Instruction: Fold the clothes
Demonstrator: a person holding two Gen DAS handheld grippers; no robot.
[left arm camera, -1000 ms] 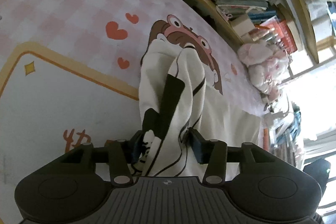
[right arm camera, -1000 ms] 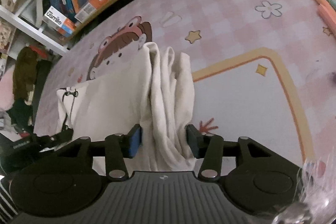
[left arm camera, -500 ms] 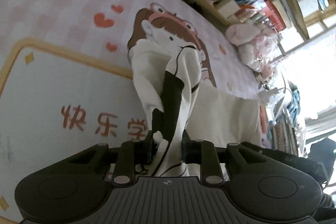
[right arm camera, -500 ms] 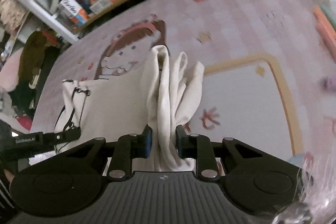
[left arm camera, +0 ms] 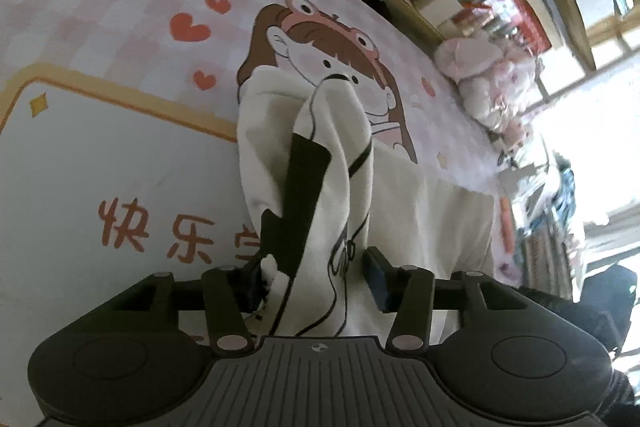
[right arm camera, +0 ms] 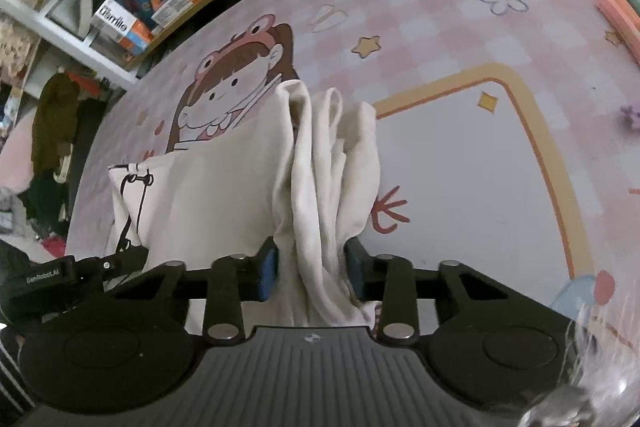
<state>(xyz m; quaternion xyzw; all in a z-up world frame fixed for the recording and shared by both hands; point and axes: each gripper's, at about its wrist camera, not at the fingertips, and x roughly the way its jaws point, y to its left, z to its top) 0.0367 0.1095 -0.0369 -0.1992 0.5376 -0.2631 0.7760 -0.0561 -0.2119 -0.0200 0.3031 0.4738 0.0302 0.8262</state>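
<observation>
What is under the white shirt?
The white shirt lies on the cartoon play mat, covering part of the drawn girl. Anything else beneath is hidden.

We see the left gripper [left arm camera: 316, 279] as a dark grey body with a ribbed top plate and a small round emblem in the middle. On each side there is a round shallow disc. Two black link bars with silver screw heads carry the fingers, which have blue pads [left arm camera: 378, 281]. The right gripper [right arm camera: 311, 269] has the same build. At the bottom left corner a striped sleeve [right arm camera: 10, 383] shows, dark with white lines.
</observation>
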